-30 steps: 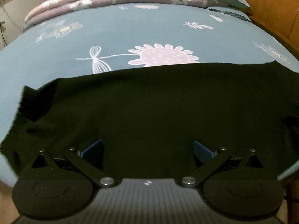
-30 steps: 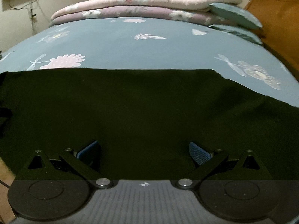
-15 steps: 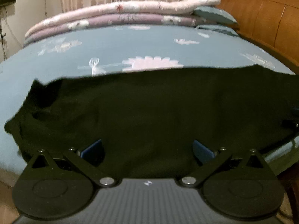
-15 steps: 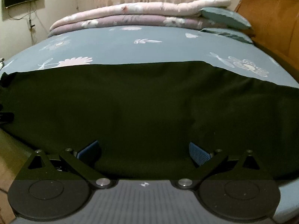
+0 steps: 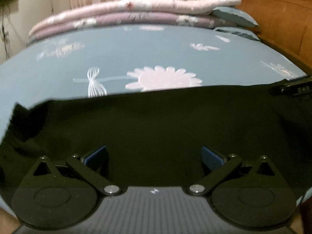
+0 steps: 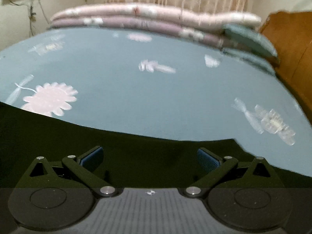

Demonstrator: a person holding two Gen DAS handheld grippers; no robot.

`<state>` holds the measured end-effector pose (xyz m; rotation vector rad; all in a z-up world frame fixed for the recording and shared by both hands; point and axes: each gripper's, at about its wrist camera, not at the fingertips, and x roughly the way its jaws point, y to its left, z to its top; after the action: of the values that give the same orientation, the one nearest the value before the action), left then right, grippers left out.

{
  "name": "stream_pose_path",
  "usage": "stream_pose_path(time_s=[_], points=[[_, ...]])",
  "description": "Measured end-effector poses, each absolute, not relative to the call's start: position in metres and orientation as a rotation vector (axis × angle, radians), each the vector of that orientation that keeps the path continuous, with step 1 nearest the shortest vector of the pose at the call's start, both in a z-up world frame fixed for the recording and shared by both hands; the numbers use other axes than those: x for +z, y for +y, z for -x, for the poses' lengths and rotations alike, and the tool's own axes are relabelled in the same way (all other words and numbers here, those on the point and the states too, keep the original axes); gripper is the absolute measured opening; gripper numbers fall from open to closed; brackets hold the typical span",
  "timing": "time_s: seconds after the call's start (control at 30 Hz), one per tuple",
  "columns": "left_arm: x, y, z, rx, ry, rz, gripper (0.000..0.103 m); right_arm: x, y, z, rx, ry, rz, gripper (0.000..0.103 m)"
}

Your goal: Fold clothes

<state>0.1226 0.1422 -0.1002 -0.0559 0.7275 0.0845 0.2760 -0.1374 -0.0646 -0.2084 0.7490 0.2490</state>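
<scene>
The big black cloth garment (image 5: pixel 156 124) lies flat on the blue bedsheet with pale flowers (image 5: pixel 136 50), at the near edge of the bed. Half a second ago the right-hand view was mostly black cloth. Now it shows lots of blue sheet, and only a thin strip of cloth sits under the right gripper (image 6: pixel 149 157). So that gripper has lifted or tipped up and gone toward the cloth's right end. The left view looks much the same as before.

I think the hands are getting in place to grab an edge, and no fold has started yet.

Both grippers have their blue pads (image 5: pixel 96 154) spread wide, holding nothing. The left gripper (image 5: pixel 154 155) hangs over the middle of the cloth.

Far behind the garment are rolled pink and purple quilts (image 5: pixel 136 11) and a brown wooden headboard (image 5: pixel 280 17). Nothing lies on the cloth, so nothing blocks a fold.
</scene>
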Motion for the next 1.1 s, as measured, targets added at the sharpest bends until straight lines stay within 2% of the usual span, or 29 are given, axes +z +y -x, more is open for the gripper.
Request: stream_pose_path(time_s=[0.2, 0.43, 0.6, 0.8, 1.1], points=[[-0.103, 0.151, -0.138, 0.09, 0.732, 0.075, 0.102, -0.086, -0.137, -0.314, 0.248, 0.844, 0.138, 0.103], [-0.101, 0.154, -0.153, 0.089, 0.752, 0.075, 0.102, -0.077, -0.136, -0.333, 0.258, 0.861, 0.117, 0.103], [-0.1, 0.156, -0.153, 0.075, 0.758, 0.078, 0.102, -0.058, -0.125, -0.308, 0.302, 0.865, 0.149, 0.103], [-0.1, 0.155, -0.151, 0.07, 0.762, 0.066, 0.102, -0.081, -0.11, -0.31, 0.297, 0.922, 0.191, 0.103], [-0.095, 0.158, -0.133, 0.056, 0.734, 0.138, 0.102, -0.048, -0.129, -0.24, 0.37, 0.814, 0.28, 0.103]])
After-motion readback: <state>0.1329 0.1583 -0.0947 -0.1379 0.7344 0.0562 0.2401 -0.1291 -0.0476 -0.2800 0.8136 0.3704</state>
